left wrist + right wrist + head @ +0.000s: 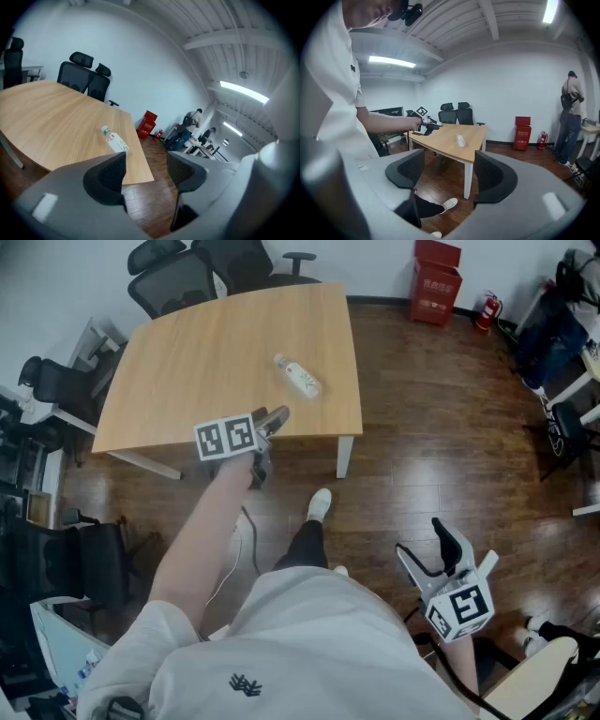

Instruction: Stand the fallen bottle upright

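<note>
A clear bottle (297, 376) with a white cap and a white-green label lies on its side on the wooden table (206, 352), near the right edge. My left gripper (275, 418) hovers at the table's near edge, short of the bottle and apart from it. In the left gripper view the bottle (115, 139) lies beyond the jaws, which stand open with nothing between them. My right gripper (427, 545) hangs low at my right side over the floor, open and holding nothing. The right gripper view shows the bottle (461, 139) far off on the table.
Black office chairs (187, 273) stand behind the table. A red box (436, 277) and a fire extinguisher (487, 310) sit by the far wall. My shoe (319, 505) rests on the wooden floor by the table leg (345, 457). A person (572, 122) stands at the right.
</note>
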Available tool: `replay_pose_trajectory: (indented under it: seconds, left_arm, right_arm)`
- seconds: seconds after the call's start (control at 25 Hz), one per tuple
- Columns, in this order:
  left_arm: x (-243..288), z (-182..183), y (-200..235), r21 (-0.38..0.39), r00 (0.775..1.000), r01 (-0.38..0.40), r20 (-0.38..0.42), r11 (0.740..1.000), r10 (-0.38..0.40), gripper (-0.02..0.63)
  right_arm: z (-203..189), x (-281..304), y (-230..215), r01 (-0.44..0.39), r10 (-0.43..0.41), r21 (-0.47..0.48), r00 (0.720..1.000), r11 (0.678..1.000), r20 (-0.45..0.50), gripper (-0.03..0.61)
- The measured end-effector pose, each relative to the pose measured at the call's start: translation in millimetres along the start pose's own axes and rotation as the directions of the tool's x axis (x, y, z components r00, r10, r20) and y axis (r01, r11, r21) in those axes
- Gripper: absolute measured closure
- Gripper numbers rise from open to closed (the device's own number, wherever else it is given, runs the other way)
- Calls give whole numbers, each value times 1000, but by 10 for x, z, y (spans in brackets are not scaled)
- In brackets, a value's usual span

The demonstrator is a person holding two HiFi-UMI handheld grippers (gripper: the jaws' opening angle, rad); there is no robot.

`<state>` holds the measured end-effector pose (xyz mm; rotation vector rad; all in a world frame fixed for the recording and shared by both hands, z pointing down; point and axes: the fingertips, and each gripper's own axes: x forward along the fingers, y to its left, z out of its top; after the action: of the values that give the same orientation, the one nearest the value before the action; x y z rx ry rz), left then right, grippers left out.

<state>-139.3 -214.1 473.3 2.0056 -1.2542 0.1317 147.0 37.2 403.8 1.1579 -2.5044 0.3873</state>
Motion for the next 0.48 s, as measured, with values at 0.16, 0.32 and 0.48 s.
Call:
replay_pose_trajectory:
  seconds: [0.16,0.32,0.48]
  left_arm:
    - [658,336,645,-202,998,-61,-32,978,55,343]
    - [1246,601,1270,-333,986,-152,-110,931,122,328]
    - [1723,553,1662,-360,958,-253,-222,898,181,281]
  right_arm:
    - [114,222,-375,81,-81,32,997,996,-9,242]
    - [459,542,-629,131,-135,100,991,986,26,244]
    - [629,850,-827,160,-163,132,987,978,10,244]
